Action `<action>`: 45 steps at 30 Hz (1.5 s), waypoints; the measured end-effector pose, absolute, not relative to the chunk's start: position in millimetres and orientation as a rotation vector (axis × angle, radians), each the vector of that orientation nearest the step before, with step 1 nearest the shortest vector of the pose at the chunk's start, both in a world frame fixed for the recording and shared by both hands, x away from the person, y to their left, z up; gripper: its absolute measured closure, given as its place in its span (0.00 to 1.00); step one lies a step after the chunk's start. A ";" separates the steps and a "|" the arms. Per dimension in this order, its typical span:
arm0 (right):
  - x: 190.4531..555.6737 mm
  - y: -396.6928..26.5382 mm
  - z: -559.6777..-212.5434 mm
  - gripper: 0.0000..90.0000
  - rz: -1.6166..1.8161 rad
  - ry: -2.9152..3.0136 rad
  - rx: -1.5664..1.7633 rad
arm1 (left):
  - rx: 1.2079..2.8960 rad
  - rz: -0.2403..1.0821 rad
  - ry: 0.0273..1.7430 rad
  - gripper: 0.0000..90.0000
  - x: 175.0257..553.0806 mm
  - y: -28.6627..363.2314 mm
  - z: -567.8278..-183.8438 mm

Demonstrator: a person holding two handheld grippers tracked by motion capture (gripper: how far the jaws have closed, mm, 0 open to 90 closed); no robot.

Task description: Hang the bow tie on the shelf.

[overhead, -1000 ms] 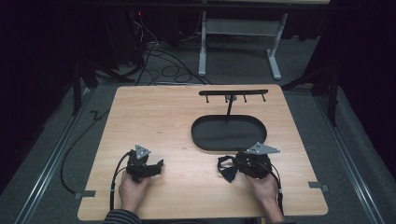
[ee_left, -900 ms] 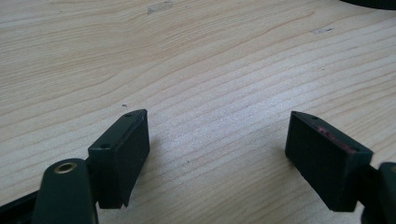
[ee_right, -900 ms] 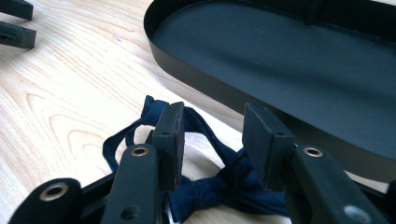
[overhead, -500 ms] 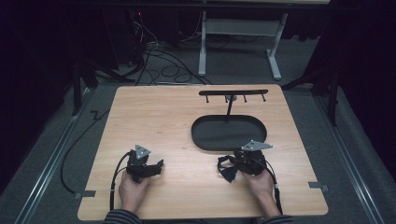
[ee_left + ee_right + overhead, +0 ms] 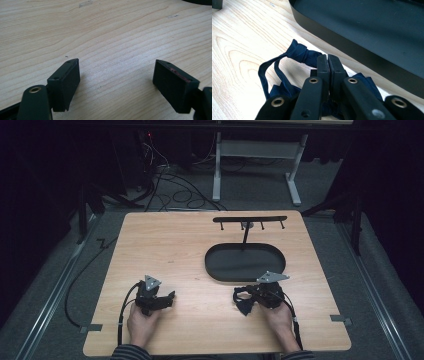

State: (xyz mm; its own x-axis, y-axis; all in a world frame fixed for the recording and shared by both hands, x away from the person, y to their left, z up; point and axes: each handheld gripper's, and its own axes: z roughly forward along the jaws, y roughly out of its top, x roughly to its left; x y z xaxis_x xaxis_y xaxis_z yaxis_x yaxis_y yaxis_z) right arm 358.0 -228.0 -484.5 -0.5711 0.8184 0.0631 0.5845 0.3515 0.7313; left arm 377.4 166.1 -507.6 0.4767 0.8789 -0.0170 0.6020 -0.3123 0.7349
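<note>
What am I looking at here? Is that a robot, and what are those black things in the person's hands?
There is no robot. A person at a wooden table holds a hand-worked grasping tool in each hand. One picture comes from a camera above, looking down on the table. The other two come from small cameras riding on each tool, looking along its two black jaws.

On the table stands a black oval tray with a post that carries a bar with hooks.

The left tool has its jaws wide apart over bare wood, with nothing between them. The right tool, near the tray, has just been closing its jaws, and they now pinch a dark blue knotted cloth.
</note>
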 end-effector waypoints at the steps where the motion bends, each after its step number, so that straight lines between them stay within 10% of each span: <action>1: 358.0 -228.0 -484.5 1.00 1.051 2.305 1.243 | 2.035 0.515 1.222 0.25 377.4 166.1 -507.6; 45: 332.6 -252.9 -442.2 1.00 1.152 2.148 1.219 | 2.035 0.514 1.222 0.25 377.4 166.1 -507.6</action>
